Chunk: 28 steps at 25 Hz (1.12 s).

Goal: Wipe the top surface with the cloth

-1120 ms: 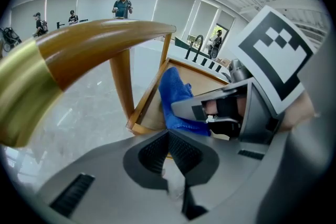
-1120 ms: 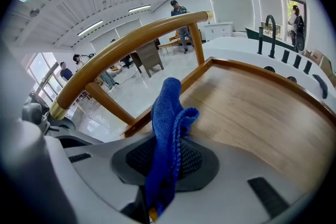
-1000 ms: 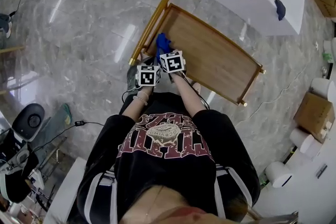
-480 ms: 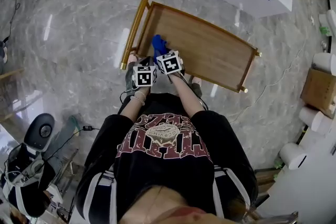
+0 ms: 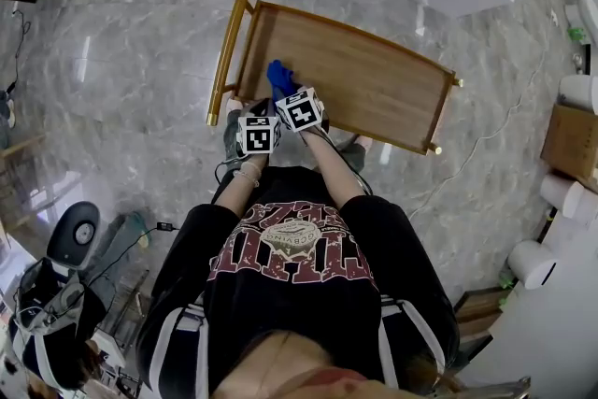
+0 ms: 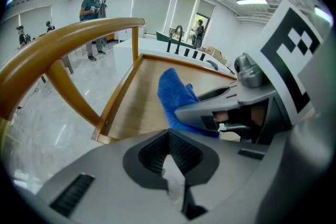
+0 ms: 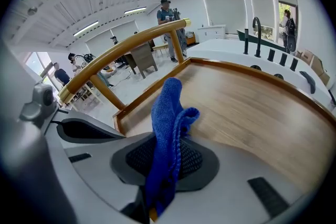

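Wood-grain top [image 5: 374, 79] with a raised lip all round and a brass-coloured rail [image 5: 229, 42] at its left end. A person stands at the near long edge, both tools kept at the left corner.

Right gripper [image 7: 165, 160] is clenched on a blue cloth [image 7: 167, 113]. It is pinched low, with the free end standing forward over the boards by the rail, likely so the loose part meets the wood first. Contact with the wood can't be told.

Left gripper [image 6: 169, 152] has its jaws pressed together on nothing. It sits just beside the right one, apparently idle and out of the way. The wipe looks barely begun.
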### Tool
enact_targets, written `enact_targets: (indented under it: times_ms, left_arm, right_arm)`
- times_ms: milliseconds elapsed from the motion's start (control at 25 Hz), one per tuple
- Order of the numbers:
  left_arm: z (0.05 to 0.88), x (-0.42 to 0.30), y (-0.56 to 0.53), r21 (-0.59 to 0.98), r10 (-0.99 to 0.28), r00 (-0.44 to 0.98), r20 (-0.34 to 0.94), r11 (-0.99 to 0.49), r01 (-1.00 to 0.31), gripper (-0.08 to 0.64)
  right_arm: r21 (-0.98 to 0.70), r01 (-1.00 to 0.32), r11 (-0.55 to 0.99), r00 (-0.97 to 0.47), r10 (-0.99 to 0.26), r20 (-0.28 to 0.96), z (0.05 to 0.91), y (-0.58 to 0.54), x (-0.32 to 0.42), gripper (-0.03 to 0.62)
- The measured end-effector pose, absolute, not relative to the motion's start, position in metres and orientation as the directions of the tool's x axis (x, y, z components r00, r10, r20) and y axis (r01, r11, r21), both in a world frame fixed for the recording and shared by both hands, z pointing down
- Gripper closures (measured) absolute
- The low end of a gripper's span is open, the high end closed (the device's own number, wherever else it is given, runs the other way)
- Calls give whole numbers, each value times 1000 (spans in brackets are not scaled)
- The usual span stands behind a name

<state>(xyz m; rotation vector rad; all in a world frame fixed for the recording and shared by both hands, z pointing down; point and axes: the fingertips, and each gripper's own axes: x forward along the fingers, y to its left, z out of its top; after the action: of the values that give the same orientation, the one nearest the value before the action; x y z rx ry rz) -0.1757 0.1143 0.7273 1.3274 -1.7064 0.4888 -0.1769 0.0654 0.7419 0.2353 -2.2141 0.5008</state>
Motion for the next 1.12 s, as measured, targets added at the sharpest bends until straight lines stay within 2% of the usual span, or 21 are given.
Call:
enact_targets:
  times_ms: [560, 1120]
  left_arm:
    - [735, -155, 97, 181, -542, 24, 840, 238, -954, 512]
    - [741, -106, 84, 191, -510, 132, 850, 66, -979, 512]
  right_arm:
    - [-303, -333, 893, -631, 28, 775, 739, 55, -152, 503]
    - [-282, -417, 864, -624, -47, 780, 740, 35, -98, 503]
